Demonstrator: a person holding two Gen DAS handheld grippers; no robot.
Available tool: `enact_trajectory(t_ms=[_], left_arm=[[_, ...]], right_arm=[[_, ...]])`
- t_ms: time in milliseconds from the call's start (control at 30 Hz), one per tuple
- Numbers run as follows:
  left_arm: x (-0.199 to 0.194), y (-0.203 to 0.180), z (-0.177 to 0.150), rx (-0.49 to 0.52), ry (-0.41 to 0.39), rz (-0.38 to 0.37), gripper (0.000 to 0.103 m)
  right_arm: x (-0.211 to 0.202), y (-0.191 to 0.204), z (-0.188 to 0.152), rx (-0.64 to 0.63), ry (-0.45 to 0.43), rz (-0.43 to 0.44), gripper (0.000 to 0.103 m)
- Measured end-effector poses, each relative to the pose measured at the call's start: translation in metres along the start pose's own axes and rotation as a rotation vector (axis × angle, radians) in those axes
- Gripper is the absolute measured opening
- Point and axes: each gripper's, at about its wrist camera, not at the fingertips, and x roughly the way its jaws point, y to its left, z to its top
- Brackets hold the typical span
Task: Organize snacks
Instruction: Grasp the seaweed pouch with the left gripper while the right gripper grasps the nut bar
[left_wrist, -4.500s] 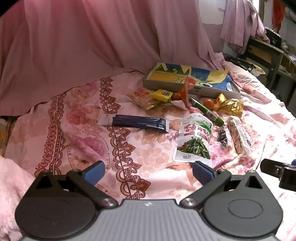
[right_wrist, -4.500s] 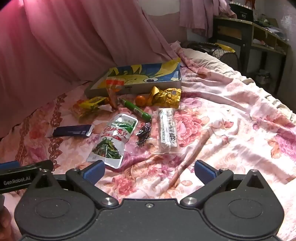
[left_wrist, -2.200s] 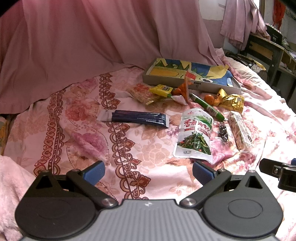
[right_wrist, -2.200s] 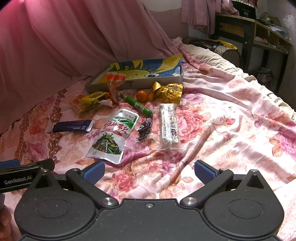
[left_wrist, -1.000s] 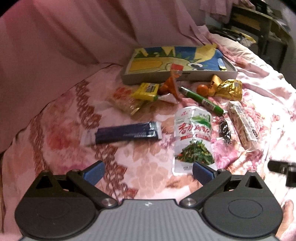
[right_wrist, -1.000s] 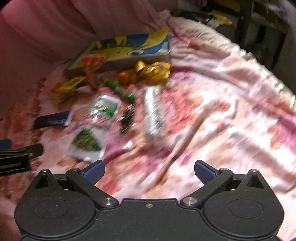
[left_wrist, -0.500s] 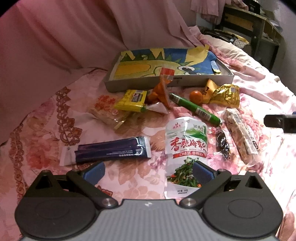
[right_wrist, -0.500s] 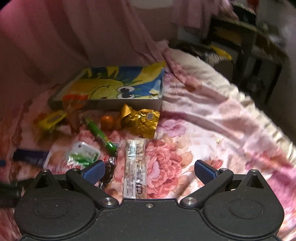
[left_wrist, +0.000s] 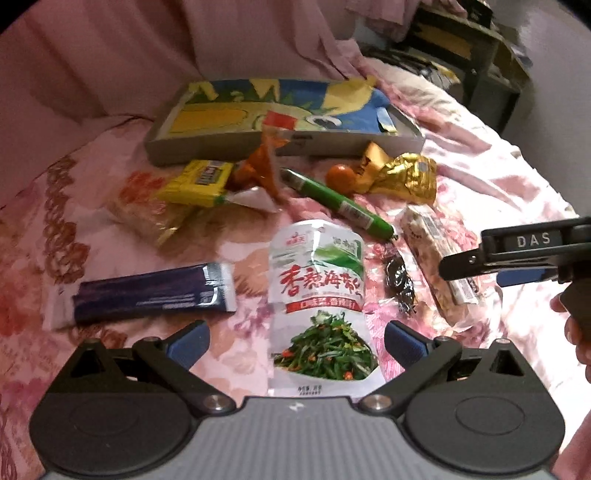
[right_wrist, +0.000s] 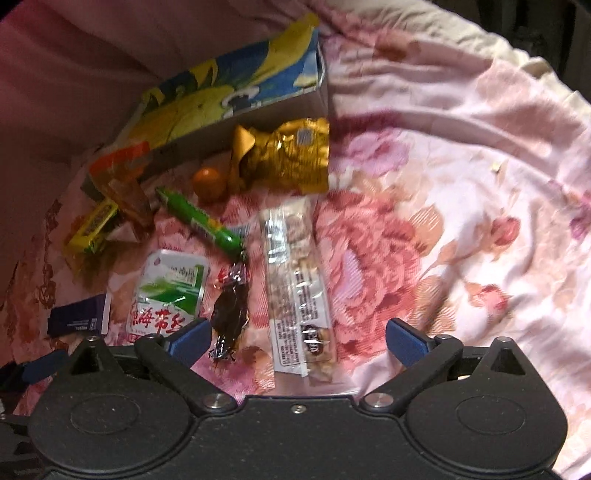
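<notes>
With both the left tongs (left_wrist: 295, 341) and right tongs (right_wrist: 298, 338) spread wide and empty over snacks crowding the bed (right_wrist: 461, 155) beside the box (left_wrist: 280, 110), closing on the nut bar (right_wrist: 295, 284) risks pinching loose bedsheet or the adjacent dark packet (right_wrist: 229, 306).

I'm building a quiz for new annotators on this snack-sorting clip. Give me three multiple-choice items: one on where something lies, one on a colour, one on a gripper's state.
1. What lies in front of the left gripper, between its fingers?
A. the seaweed pouch
B. the gold wrapper
C. the orange

2. What colour is the sausage stick beside the orange?
A. red
B. green
C. white

3. How does the right gripper stand?
A. shut on the nut bar
B. shut on nothing
C. open, holding nothing

Answers:
1. A: the seaweed pouch runs down between the two blue pads.
2. B: the sausage stick is green and lies next to the orange.
3. C: its fingers are spread wide, and the nut bar lies loose on the floral bedspread ahead of them.
</notes>
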Motion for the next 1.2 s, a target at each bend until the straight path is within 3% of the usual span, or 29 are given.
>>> enact_trajectory(t_ms=[167, 500, 733, 900, 1200], left_arm=[[0.020, -0.003, 0.009, -0.003, 0.029, -0.016, 0.102], [0.043, -0.002, 0.006, -0.040, 0.115, -0.046, 0.097], [0.052, -0.008, 0.007, 0.016, 0.120, -0.049, 0.094], [0.048, -0.011, 0.005, 0.049, 0.117, -0.040, 0.083], [0.038, -0.004, 0.002, -0.069, 0.115, -0.099, 0.067]], right_arm=[[0.013, -0.002, 0.000, 0.019, 0.051, -0.020, 0.086], [0.013, -0.004, -0.001, 0.042, 0.031, -0.031, 0.069], [0.024, 0.002, -0.001, -0.002, 0.051, -0.072, 0.066], [0.021, 0.003, -0.002, -0.021, 0.036, -0.079, 0.045], [0.017, 0.014, -0.012, -0.097, 0.026, -0.096, 0.039]])
